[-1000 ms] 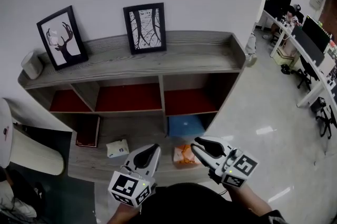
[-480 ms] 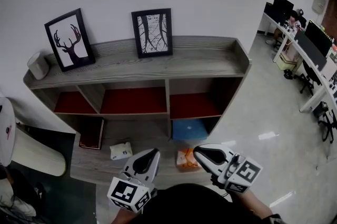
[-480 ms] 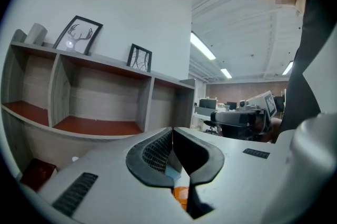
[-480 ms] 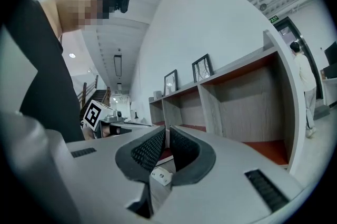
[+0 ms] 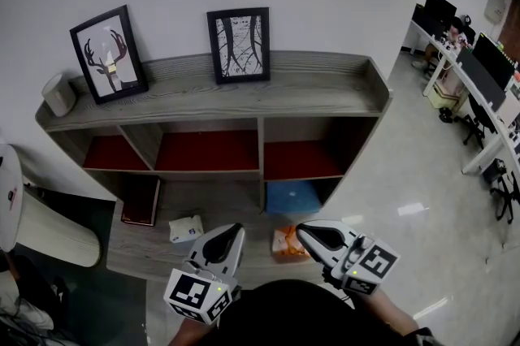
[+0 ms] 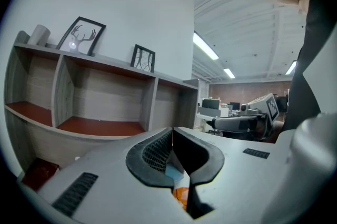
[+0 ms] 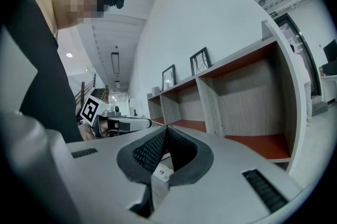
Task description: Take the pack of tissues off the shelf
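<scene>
Far left, top board of the grey wooden shelf unit [image 5: 317, 83]: a small pale cylinder [image 5: 59, 94], then a black-framed deer picture [image 5: 110, 54], leaning against the wall. Further right on the same board stands a black-framed picture of bare trees [image 5: 238, 44]. Below the top board are three open compartments with red floors.

Lowest board, left to right:
- a dark red book [image 5: 140, 200], lying flat
- the white soft pack of tissues [image 5: 185, 229], near the front edge, apart from the book
- a blue flat item [image 5: 292, 196], set further back under the right compartment
- an orange packet [image 5: 287, 243], at the front edge

Left gripper [image 5: 227, 237]: held low in front of the board, between the tissue pack and the orange packet, touching neither. Its own view shows the jaws pressed together at the tips, with nothing between them [image 6: 171, 136]. The orange packet [image 6: 180, 195] shows only through the gap behind the tips.

Right gripper [image 5: 313, 234]: just right of the orange packet, clear of it. Its jaws are likewise fully closed and empty [image 7: 166, 133]. The tissue pack [image 7: 160, 173] is visible beyond them, resting on the board and ungripped.

Far right: an office area with desks and monitors [image 5: 487, 52], well apart from the shelf.
</scene>
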A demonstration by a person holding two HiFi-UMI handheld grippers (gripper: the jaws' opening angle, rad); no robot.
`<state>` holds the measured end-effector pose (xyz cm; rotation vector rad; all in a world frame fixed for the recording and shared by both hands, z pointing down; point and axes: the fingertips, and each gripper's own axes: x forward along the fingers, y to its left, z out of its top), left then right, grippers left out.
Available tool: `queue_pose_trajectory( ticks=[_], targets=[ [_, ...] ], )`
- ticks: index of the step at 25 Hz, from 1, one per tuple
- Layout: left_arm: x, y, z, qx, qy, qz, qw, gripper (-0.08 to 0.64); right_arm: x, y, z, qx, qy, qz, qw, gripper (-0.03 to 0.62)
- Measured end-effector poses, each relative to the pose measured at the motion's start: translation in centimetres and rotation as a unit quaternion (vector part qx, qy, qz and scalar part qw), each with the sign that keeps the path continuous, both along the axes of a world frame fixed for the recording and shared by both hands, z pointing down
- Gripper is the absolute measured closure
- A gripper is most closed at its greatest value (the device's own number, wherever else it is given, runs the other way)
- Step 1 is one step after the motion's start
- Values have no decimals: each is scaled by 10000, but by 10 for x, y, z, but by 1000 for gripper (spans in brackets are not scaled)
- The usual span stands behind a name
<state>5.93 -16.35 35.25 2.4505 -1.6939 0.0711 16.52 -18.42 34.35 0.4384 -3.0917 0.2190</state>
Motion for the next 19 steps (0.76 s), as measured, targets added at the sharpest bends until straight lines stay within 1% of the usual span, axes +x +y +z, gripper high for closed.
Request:
queue_pose_trajectory(
  ticks=[7, 19],
  targets=[
    [6, -6, 1, -40, -21, 71, 10000, 543, 4, -5, 2, -48, -26, 49, 10000, 575],
    [8, -9, 5, -109, -9, 41, 9999, 543, 7, -10, 6, -145, -66, 5, 9999, 575]
  ],
)
